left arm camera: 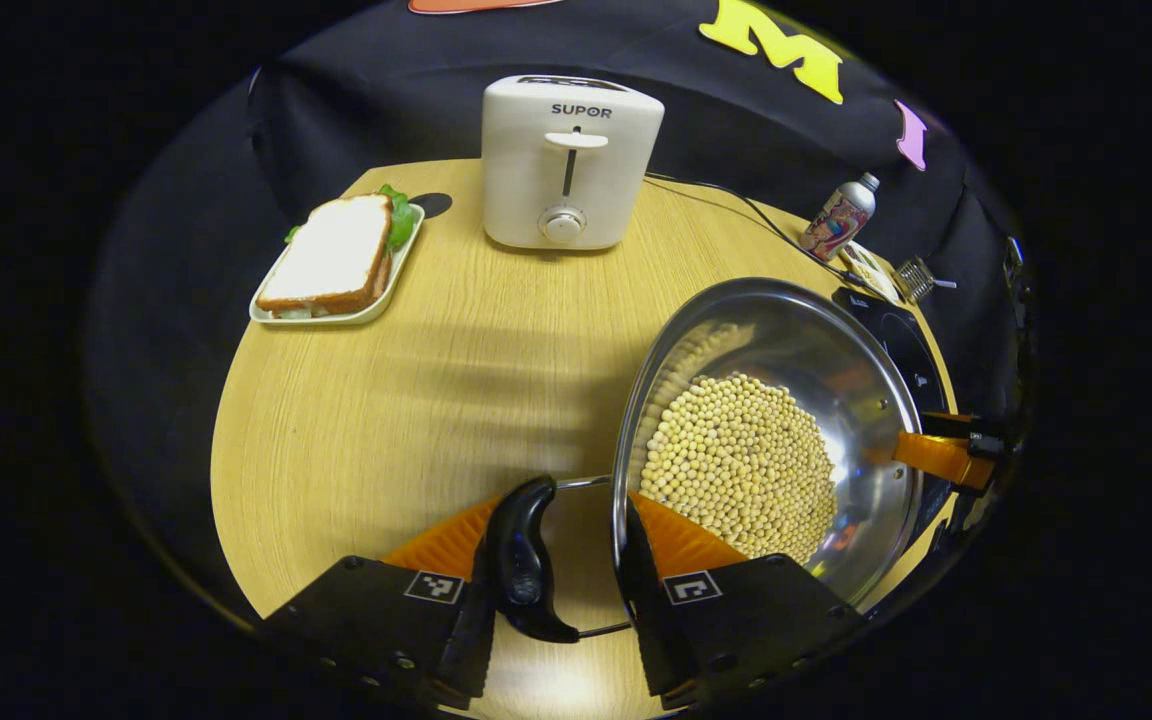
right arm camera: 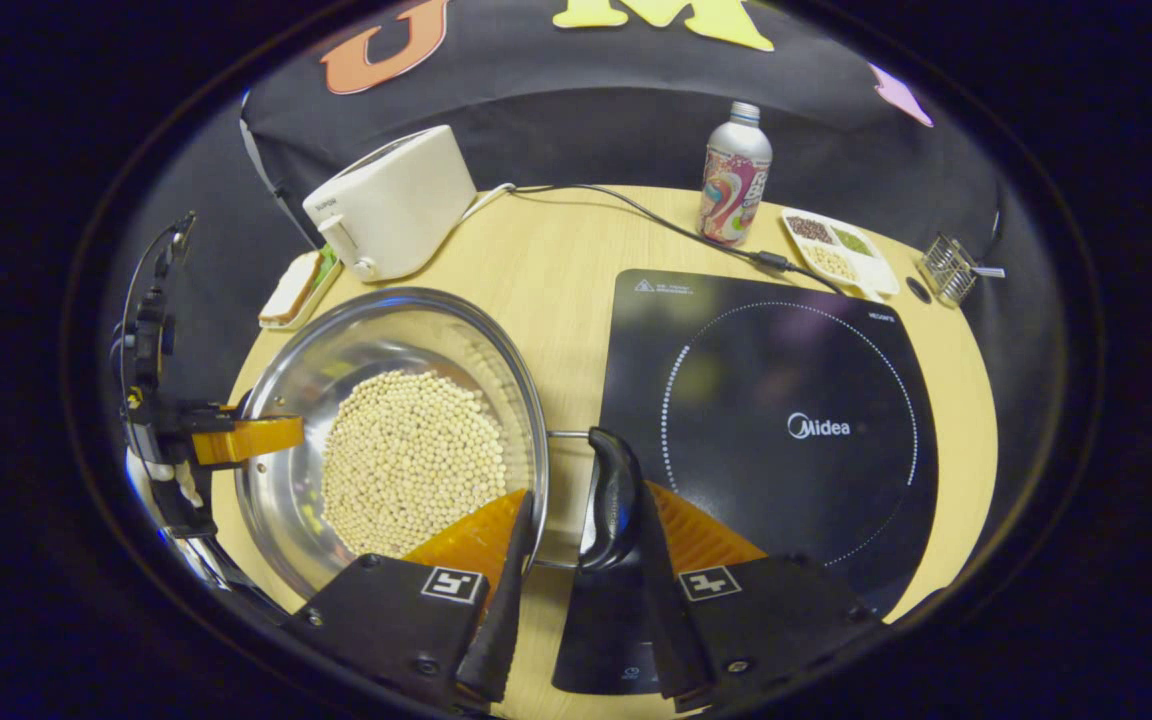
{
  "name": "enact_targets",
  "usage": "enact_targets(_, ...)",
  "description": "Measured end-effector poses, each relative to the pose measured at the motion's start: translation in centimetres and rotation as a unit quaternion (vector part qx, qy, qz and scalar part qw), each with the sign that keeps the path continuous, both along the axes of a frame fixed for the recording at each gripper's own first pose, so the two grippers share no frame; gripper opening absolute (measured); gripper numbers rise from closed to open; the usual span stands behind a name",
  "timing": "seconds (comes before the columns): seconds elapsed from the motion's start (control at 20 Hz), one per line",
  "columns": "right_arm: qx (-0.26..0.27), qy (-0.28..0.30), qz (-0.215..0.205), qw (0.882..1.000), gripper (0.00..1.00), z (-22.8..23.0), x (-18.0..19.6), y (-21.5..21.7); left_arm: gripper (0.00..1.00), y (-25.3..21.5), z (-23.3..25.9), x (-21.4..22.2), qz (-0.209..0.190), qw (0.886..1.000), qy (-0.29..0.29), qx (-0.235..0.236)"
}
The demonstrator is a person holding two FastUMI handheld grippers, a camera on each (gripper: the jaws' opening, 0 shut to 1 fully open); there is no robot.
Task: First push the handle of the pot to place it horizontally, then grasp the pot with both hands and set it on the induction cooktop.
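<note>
Now each claw (left arm camera: 561, 560) (right arm camera: 576, 550) pinches a curved handle on the round steel pot (right arm camera: 376, 330).

The left gripper view looks down from close above the near edge of the table (left arm camera: 356, 420), facing the far edge. The pot (left arm camera: 836, 360) lies very near the lens at the right; the toaster (left arm camera: 571, 160) stands at the far edge, straight ahead.

The right gripper view looks down from close above the same near edge, facing the far edge, with the pot (right arm camera: 376, 340) near at the left and the cooktop (right arm camera: 786, 400) near at the right.

Both views share the pot, the toaster (right arm camera: 391, 200), the bottle (left arm camera: 841, 215) (right arm camera: 734, 180) and the far edge of the table (right arm camera: 556, 250).
</note>
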State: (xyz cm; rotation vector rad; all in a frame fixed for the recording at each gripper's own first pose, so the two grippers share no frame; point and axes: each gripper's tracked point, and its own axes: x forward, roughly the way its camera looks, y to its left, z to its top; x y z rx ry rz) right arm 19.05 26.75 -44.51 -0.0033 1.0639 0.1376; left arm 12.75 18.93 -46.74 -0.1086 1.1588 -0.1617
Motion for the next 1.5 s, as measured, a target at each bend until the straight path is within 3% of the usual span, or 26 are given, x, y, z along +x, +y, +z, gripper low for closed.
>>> enact_targets(0.05,0.001,0.0,-0.001,1.0,0.55,0.0,0.0,-0.1,0.47,0.0,0.1,0.1,-0.002,1.0,0.0,0.001)
enact_targets(0.15,-0.001,-0.006,0.0,1.0,0.57,0.3,0.0,-0.1,0.47,0.1,0.4,0.2,-0.003,1.0,-0.007,0.006)
enact_targets(0.2,-0.002,-0.008,0.002,1.0,0.57,0.5,0.1,-0.1,0.57,0.1,0.6,0.2,-0.005,1.0,-0.011,0.008)
enact_targets(0.9,0.006,-0.061,-0.008,0.998,0.57,6.2,-0.7,-2.7,0.57,0.6,1.9,1.3,-0.012,0.998,-0.057,0.014)
enact_targets(1.25,0.009,-0.077,-0.034,0.996,0.57,8.1,-1.5,-8.1,0.57,0.4,2.3,1.6,-0.028,0.997,-0.072,0.013)
enact_targets(1.3,0.008,-0.077,-0.036,0.996,0.55,8.4,-1.6,-9.0,0.47,0.3,2.2,1.6,-0.029,0.997,-0.072,0.013)
enact_targets(1.35,0.007,-0.077,-0.037,0.996,0.55,8.5,-1.7,-10.0,0.57,0.2,2.1,1.6,-0.032,0.997,-0.075,0.013)
enact_targets(1.5,0.007,-0.079,-0.043,0.996,0.55,9.1,-1.6,-12.9,0.57,0.2,2.1,1.5,-0.034,0.996,-0.076,0.012)
